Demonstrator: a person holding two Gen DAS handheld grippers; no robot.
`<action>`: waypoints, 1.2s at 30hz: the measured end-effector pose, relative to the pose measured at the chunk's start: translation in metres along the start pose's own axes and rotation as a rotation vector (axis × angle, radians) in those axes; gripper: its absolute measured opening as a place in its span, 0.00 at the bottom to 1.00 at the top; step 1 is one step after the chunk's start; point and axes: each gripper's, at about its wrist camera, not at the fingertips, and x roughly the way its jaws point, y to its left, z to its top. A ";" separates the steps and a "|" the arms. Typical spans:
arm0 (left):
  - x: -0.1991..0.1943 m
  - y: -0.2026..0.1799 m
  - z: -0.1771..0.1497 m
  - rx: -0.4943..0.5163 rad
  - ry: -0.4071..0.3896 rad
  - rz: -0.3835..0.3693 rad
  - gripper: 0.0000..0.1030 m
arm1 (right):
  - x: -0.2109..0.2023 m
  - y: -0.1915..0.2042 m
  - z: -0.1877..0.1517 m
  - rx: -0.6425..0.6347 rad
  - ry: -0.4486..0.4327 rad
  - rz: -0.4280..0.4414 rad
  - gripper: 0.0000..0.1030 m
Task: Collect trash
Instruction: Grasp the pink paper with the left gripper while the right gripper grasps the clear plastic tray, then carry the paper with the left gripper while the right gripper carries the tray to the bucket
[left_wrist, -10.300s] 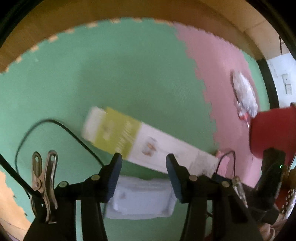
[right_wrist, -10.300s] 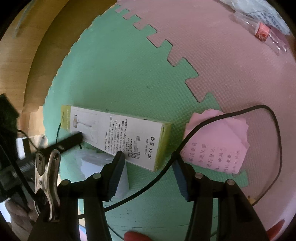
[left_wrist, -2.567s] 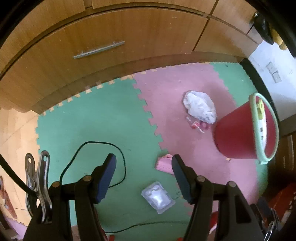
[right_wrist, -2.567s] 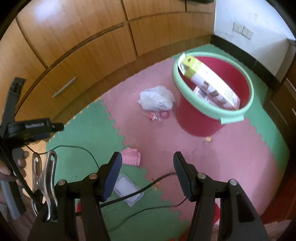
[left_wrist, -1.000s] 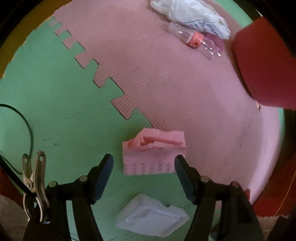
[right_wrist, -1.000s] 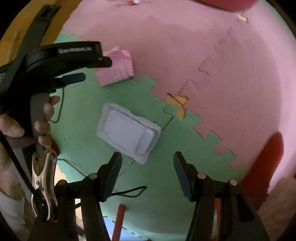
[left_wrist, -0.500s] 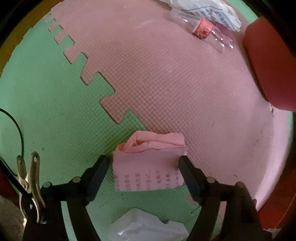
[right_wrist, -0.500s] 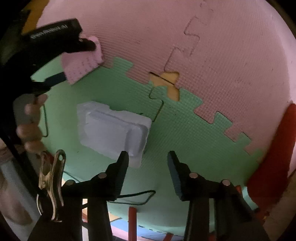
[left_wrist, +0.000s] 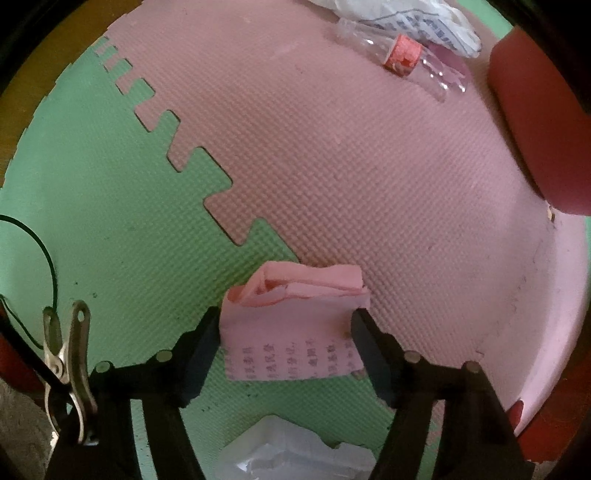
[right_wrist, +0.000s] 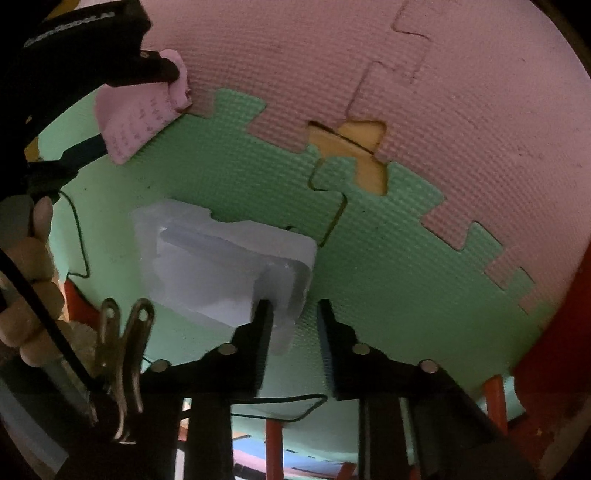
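Left gripper (left_wrist: 284, 328) astride pink paper (left_wrist: 291, 332), closing.

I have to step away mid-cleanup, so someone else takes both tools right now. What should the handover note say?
Left tool: jaws have just been closing; the pads press both side edges of the pink paper, which lies on the mat.
Right tool: jaws have just been closing but do not grip yet; a corner of the clear plastic tray sits between them.
Elsewhere: a small bottle and a white bag lie beside the red bucket.
Done: both tools are lined up; nothing is lifted.
Left: finish both grips, carry the paper and tray to the bucket, then fetch the bottle and bag.
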 end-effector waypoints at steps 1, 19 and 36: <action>-0.001 0.004 -0.001 -0.007 0.000 -0.008 0.69 | -0.003 0.000 0.000 -0.009 -0.002 -0.003 0.12; -0.076 0.043 -0.003 -0.112 -0.088 -0.106 0.68 | -0.051 0.019 0.004 -0.047 -0.138 -0.007 0.02; -0.225 0.079 -0.043 -0.200 -0.274 -0.194 0.68 | -0.175 0.005 -0.037 -0.063 -0.368 0.124 0.02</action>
